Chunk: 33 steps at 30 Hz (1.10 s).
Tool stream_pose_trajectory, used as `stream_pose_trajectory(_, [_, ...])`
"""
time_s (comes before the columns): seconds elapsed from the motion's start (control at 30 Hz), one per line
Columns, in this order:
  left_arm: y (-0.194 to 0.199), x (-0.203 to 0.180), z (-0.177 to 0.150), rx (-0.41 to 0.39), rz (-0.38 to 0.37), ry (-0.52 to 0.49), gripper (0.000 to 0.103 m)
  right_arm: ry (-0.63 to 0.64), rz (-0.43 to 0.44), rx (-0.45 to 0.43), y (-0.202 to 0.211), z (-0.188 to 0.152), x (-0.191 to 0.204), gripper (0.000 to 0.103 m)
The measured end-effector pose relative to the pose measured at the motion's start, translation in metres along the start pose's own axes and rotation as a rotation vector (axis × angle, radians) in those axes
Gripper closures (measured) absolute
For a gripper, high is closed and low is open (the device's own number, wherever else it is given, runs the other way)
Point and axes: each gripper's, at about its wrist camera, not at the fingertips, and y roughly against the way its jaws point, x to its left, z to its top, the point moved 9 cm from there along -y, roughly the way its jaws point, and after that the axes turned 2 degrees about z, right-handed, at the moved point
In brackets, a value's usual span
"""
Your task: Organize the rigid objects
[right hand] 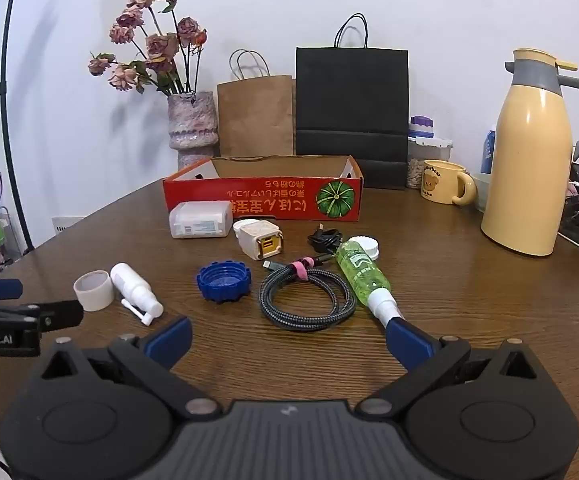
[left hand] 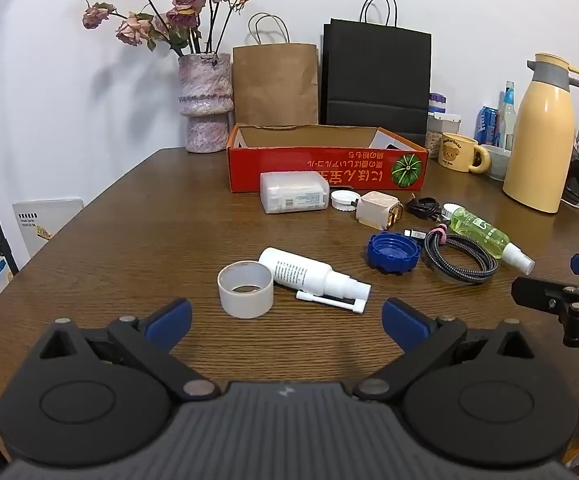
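A red cardboard box (left hand: 325, 170) (right hand: 263, 200) stands open at the back of the wooden table. In front of it lie a white plastic case (left hand: 294, 197) (right hand: 199, 219), a beige charger (left hand: 378, 210) (right hand: 259, 239), a white cap (left hand: 343, 199), a blue lid (left hand: 392, 253) (right hand: 224, 280), a coiled cable (left hand: 459, 260) (right hand: 307, 296), a green spray bottle (left hand: 485, 236) (right hand: 363, 276), a white spray bottle (left hand: 309, 276) (right hand: 135, 290) and a tape roll (left hand: 245, 288) (right hand: 94, 290). My left gripper (left hand: 287, 322) is open, just short of the tape roll. My right gripper (right hand: 289, 338) is open, near the cable.
A vase of dried roses (left hand: 205, 100), a brown bag (left hand: 275, 82) and a black bag (left hand: 375, 76) stand behind the box. A yellow thermos (left hand: 541, 140) (right hand: 529, 160), a bear mug (left hand: 459, 152), jars and a bowl stand at the right. The table edge curves at the left.
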Motion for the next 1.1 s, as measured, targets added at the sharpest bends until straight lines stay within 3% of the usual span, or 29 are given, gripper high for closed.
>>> stream_pose_trajectory(1.1, [0.001, -0.002, -0.002, -0.005, -0.004, -0.007, 0.000, 0.003, 0.005, -0.008, 0.004, 0.003, 0.000, 0.000])
